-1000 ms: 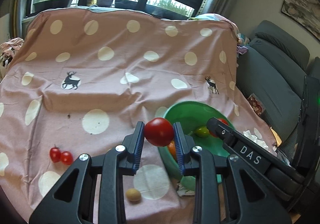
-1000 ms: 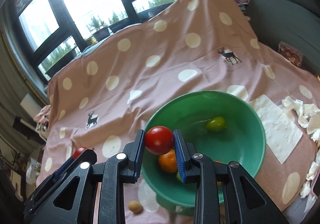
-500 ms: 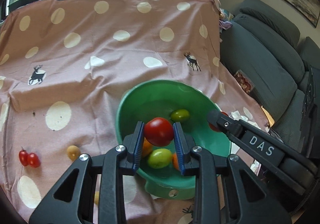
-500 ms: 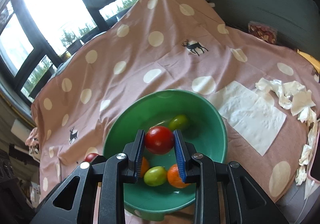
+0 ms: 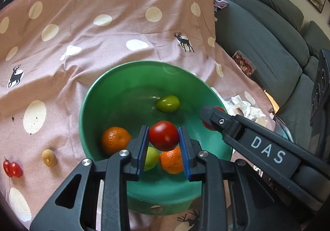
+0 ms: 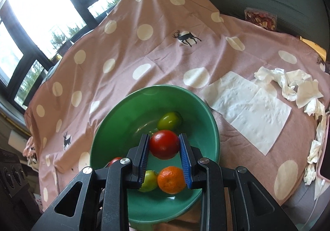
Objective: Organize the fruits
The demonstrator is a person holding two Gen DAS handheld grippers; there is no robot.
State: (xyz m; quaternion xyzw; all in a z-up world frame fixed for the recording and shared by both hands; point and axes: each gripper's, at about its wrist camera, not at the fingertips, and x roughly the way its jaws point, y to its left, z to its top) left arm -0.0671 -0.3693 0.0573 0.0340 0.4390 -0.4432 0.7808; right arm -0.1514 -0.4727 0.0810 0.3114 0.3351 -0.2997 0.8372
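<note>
Together: two grippers hang over one green bowl, each pinching a red tomato.
Cloth: a pink spotted cloth [image 5: 115, 31] covers the table under everything.
Loose fruit: at far left of the left wrist view, a pair of cherry tomatoes [image 5: 12, 169] and a small yellow fruit [image 5: 49, 158] lie on the cloth, outside the bowl.
Bowl: the bowl [image 5: 99, 94] stands on the cloth and holds five loose fruits in that view.
Bowl contents: an orange [image 5: 115, 140] at left, a green fruit [image 5: 151, 158] and a second orange [image 5: 171, 160] near the front, another green fruit [image 5: 168, 103] at the back.
Left gripper: the left gripper [image 5: 164, 138] has its blue pads pressed on a tomato [image 5: 164, 135], above the bowl's front.
Right gripper: the right gripper [image 6: 164, 145] pinches its own tomato [image 6: 164, 144] over the bowl's middle.
Napkins: flat and crumpled white napkins [image 6: 251, 107] lie on the cloth right of the bowl.
</note>
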